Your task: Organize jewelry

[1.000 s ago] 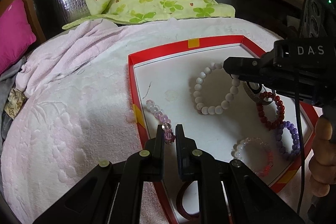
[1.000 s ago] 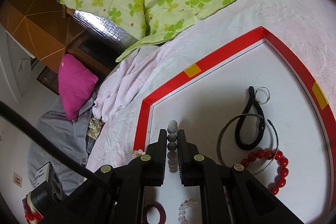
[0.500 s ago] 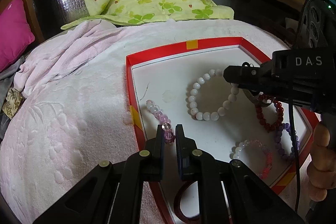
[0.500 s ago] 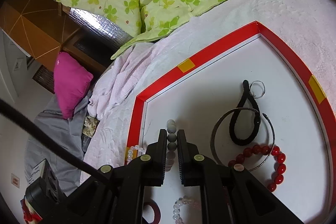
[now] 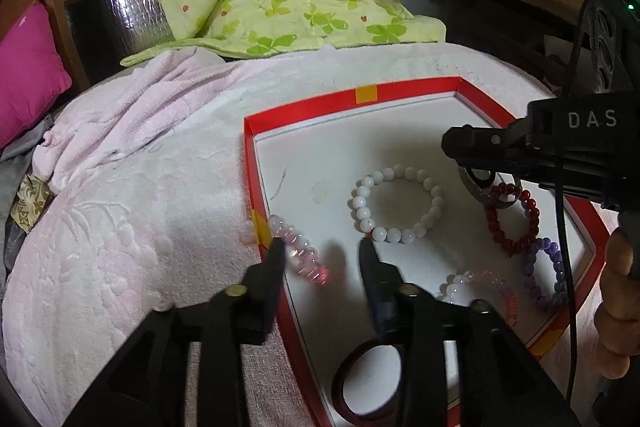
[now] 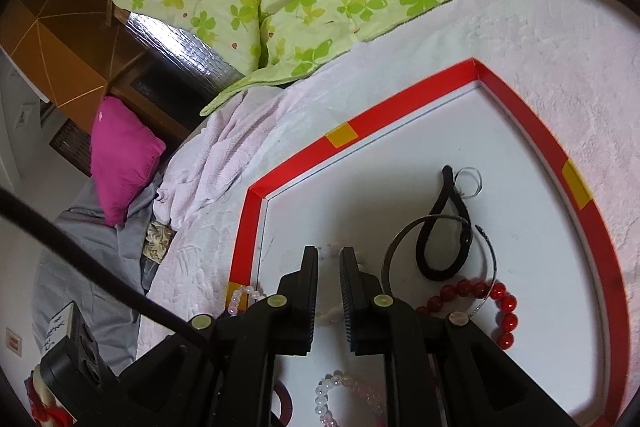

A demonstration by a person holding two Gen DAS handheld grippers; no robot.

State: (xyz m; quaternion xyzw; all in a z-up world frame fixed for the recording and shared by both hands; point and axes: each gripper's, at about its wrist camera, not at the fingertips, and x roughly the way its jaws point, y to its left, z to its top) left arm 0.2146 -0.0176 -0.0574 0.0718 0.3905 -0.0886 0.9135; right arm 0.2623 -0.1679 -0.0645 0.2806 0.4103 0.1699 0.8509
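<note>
**Both tongs parted over the red-rimmed tray**

Now the left gripper (image 5: 322,247) stands over the near left corner of the red-rimmed tray (image 5: 404,94), its jaws just opened wide. A pink-and-clear bead bracelet (image 5: 298,253) lies on the tray floor between them, close against the left finger, draped up to the tray's left wall, with no pad pressing on it.

At about one o'clock from that gripper a white bead bracelet (image 5: 398,203) lies flat in a ring, its near edge just beside the right fingertip. Further round, toward three o'clock, sit a dark red bead bracelet (image 5: 514,221), a purple bead bracelet (image 5: 550,275) and a pale pink bead bracelet (image 5: 480,287), the purple one touching the red one. A maroon hair band (image 5: 352,387) lies at six o'clock, partly hidden under the gripper body.

The right gripper (image 6: 329,259) hangs over the middle of the tray; its jaws have parted a little, and a narrow gap shows between them. Pale beads are faintly visible beyond and below that gap, but whether the pads touch them cannot be told. At two o'clock from it lie a black strap loop (image 6: 442,239) with a small metal ring (image 6: 470,181), resting on a thin metal bangle (image 6: 400,239).

A person's hand (image 5: 618,311) shows at the left view's right edge. The tray rests on a pale pink blanket (image 5: 120,211).
</note>
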